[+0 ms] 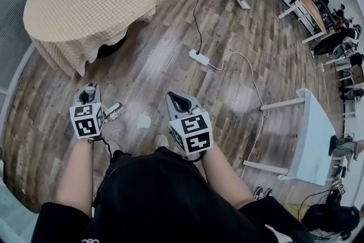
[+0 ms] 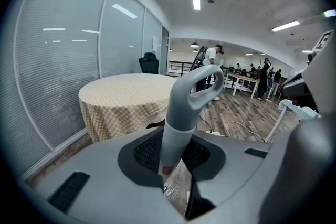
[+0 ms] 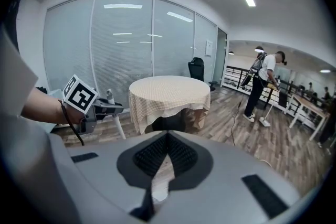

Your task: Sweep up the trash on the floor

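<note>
The head view looks steeply down at the floor (image 1: pixel 170 71), both gripper views look level across the room, and all three share the round table (image 1: pixel 91 3).

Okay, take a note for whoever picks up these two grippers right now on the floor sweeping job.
Left gripper: shut on an upright grey handle; the tool's lower end is out of view.
Right gripper: shut, empty.
Trash: a white scrap and a clear plastic piece lie on the floor between the grippers.
Done: handle in hand.
Left: sweep up both pieces; mind the cable.
</note>
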Available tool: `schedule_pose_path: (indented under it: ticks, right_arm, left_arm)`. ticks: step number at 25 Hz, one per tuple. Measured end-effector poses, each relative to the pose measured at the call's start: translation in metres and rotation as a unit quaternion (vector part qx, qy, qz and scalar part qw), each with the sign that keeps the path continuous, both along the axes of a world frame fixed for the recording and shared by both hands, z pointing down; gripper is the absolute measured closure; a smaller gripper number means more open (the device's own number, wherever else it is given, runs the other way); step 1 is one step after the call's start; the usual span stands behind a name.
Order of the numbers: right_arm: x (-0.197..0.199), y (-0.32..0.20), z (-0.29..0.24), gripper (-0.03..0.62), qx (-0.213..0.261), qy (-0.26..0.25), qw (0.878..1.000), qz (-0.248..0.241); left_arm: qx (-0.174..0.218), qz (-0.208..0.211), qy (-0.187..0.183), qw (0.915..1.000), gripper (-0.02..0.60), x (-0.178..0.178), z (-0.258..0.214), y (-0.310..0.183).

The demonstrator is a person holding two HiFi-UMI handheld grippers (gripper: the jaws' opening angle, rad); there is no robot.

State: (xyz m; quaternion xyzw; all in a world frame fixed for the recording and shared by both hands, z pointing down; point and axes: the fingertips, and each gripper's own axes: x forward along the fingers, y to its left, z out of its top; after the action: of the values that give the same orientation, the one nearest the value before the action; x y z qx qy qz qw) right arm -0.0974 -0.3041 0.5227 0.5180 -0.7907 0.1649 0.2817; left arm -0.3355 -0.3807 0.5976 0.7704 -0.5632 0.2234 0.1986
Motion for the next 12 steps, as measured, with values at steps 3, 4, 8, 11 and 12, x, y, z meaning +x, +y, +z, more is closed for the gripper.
schedule_pose_path:
  ticks: [3, 4, 8, 11, 12]
  right_arm:
    - [0.009, 0.001, 0.003, 0.58, -0.001, -0.003, 1.0, 0.002]
    - [0.011, 0.001, 0.004, 0.582, -0.002, -0.004, 1.0, 0.002]
    - [0.023, -0.002, 0.008, 0.581, -0.006, -0.015, 1.0, 0.012]
    - [0.035, 0.0, 0.012, 0.58, -0.01, -0.018, 1.0, 0.019]
    - [0.038, 0.001, 0.012, 0.581, -0.01, -0.02, 1.0, 0.021]
  left_arm:
    - [-0.008, -0.004, -0.001, 1.0, 0.508, 0.014, 0.001, 0.002]
    - [-0.01, -0.002, 0.0, 0.9999, 0.508, 0.019, 0.001, 0.003]
    - [-0.016, 0.011, 0.002, 0.9998, 0.508, 0.04, 0.0, 0.009]
    - [-0.022, 0.024, 0.004, 0.9995, 0.508, 0.059, 0.001, 0.016]
    - [-0.023, 0.028, 0.005, 0.9993, 0.508, 0.064, 0.001, 0.018]
